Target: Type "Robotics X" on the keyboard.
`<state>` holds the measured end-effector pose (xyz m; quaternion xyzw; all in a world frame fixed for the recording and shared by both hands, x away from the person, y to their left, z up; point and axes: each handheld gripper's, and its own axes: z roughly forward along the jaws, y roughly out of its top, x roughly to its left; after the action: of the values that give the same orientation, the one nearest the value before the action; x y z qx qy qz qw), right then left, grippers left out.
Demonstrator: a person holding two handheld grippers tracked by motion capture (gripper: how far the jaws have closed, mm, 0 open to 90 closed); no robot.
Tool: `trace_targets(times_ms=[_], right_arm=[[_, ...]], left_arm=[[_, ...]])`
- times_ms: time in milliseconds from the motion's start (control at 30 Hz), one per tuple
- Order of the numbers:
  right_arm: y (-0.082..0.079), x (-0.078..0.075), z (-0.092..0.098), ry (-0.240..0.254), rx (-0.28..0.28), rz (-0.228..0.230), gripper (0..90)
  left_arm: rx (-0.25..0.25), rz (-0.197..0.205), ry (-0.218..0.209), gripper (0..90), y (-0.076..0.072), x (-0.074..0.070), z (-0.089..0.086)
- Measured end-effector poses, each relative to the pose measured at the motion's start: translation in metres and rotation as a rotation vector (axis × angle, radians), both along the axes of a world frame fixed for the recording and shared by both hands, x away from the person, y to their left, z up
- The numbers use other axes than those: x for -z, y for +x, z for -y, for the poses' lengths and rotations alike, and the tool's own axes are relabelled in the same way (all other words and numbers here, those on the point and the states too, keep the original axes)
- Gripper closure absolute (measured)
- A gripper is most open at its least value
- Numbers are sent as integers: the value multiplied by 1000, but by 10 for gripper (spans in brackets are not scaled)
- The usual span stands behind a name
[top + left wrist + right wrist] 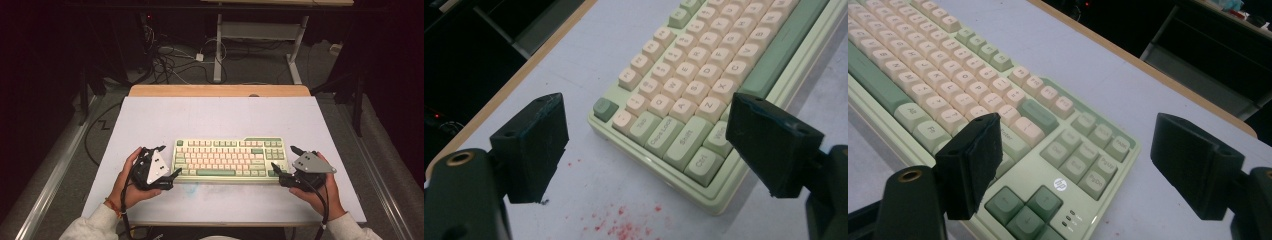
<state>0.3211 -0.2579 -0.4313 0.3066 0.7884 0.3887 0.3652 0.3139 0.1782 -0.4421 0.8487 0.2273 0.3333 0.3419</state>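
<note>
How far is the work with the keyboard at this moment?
Done: both grippers are at the ends of the keyboard, the left gripper at its left end, the right gripper at its right end. In hand: both jaws stand open around the corners. Left: closing on it; it lies flat on the table.
</note>
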Motion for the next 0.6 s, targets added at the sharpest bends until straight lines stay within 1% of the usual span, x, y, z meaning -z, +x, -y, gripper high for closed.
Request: trace_targets(times_ms=[333, 533, 600], right_arm=[[-5, 4, 9, -7, 25, -2, 209], [-8, 6, 13, -14, 35, -4, 209], [-9, 7, 14, -15, 37, -6, 209]], left_arm=[[-25, -21, 8, 163, -5, 6, -14], [-45, -27, -3, 162, -9, 8, -24], [-52, -30, -2, 162, -10, 10, -27]])
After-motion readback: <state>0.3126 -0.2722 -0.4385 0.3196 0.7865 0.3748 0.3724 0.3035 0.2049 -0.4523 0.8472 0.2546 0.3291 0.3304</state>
